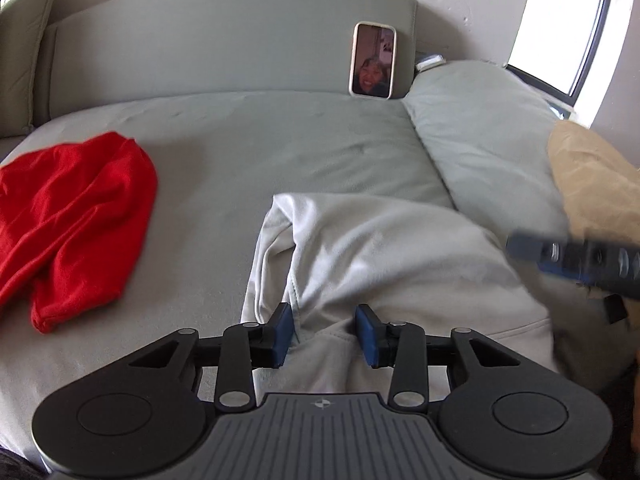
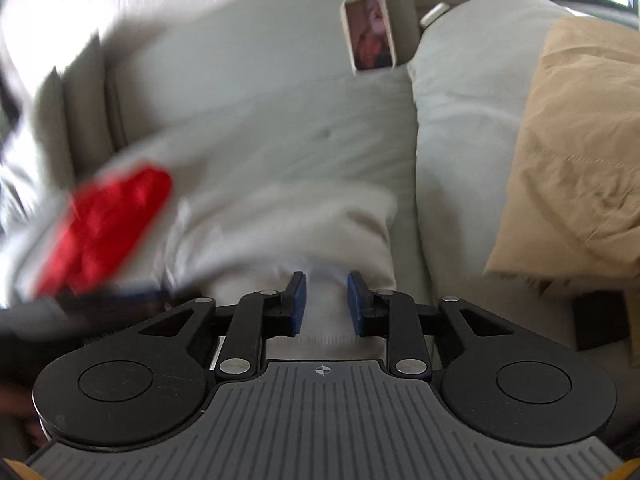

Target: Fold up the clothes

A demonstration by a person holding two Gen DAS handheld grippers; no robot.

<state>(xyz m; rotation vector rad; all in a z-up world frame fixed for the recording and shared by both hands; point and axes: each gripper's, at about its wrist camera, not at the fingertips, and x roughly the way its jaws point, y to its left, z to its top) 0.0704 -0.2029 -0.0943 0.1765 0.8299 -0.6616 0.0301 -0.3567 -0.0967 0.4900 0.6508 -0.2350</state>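
Two garments are seen on the bed (image 1: 240,136), and a third one is at its right side. A pale grey garment (image 1: 380,248) is spread in the near middle of the grey sheet, with folds and a seam turned up along its left edge. A red garment (image 1: 72,216) is laid crumpled at the left, well apart from the pale one. A tan garment (image 2: 576,152) is piled at the right, on a grey pillow (image 1: 480,140).

The left hand-held gripper (image 1: 325,334) is held low over the near part of the pale grey garment. Its blue pads are kept partly apart, and a raised fold of the cloth is seen between them; the left pad lies at the seam, but a firm pinch cannot be told. The right hand-held gripper (image 2: 327,303) is also placed over the pale cloth, near its right part, with the pads parted to a middle width and white fabric visible in the gap, not pressed by them. In the left wrist view this gripper is seen blurred at the right edge.

Behind the garments, a phone (image 1: 373,61) is leaned upright against the grey headboard (image 1: 200,40), just beside the pillow. A bright window (image 1: 560,28) is seen at the far right.
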